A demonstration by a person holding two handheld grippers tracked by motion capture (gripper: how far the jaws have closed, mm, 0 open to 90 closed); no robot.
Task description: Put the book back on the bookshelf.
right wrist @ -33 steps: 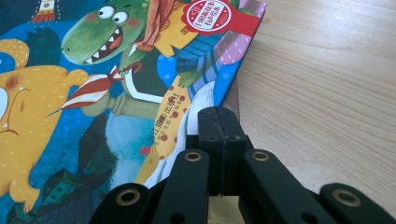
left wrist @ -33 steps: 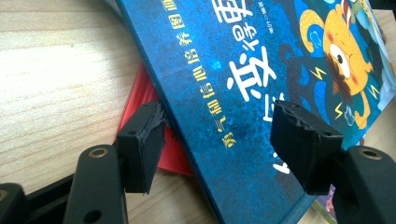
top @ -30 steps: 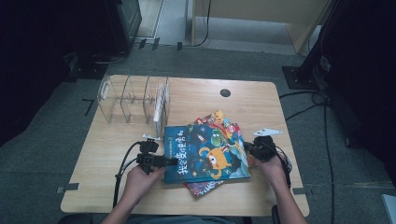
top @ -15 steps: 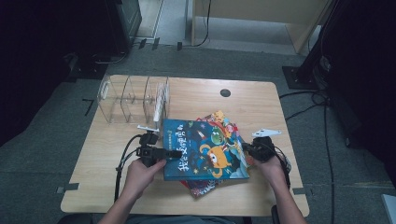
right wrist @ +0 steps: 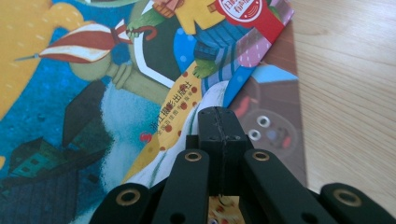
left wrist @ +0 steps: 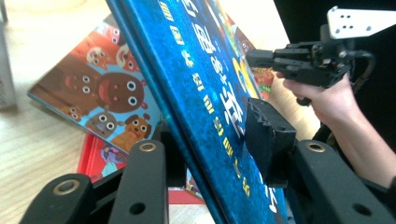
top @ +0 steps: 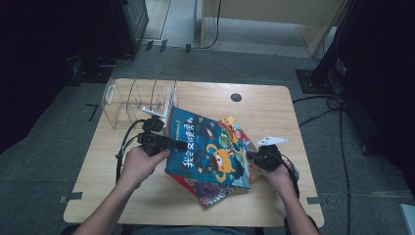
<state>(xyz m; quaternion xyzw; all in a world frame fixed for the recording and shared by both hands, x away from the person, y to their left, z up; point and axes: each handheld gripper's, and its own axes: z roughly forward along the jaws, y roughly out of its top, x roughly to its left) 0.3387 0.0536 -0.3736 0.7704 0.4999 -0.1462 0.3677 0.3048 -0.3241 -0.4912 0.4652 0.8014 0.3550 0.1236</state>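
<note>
the blue picture book [top: 208,147] is tilted up off the stack of books [top: 215,191] at the middle of the table [top: 274,107], its left edge raised. the left gripper [top: 177,145] is clamped on that edge, its jaws having just been closing, one pad on the cover and one behind. the right gripper [top: 252,156], jaws pressed together, rests on the stack, likely to pin it. the clear divider rack [top: 139,100] stands just behind, probably the book's destination.

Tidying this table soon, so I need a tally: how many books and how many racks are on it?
Books: 4 (blue book, bear book, red book, pirate book)
Clear rack: 1
Total: 5
</note>
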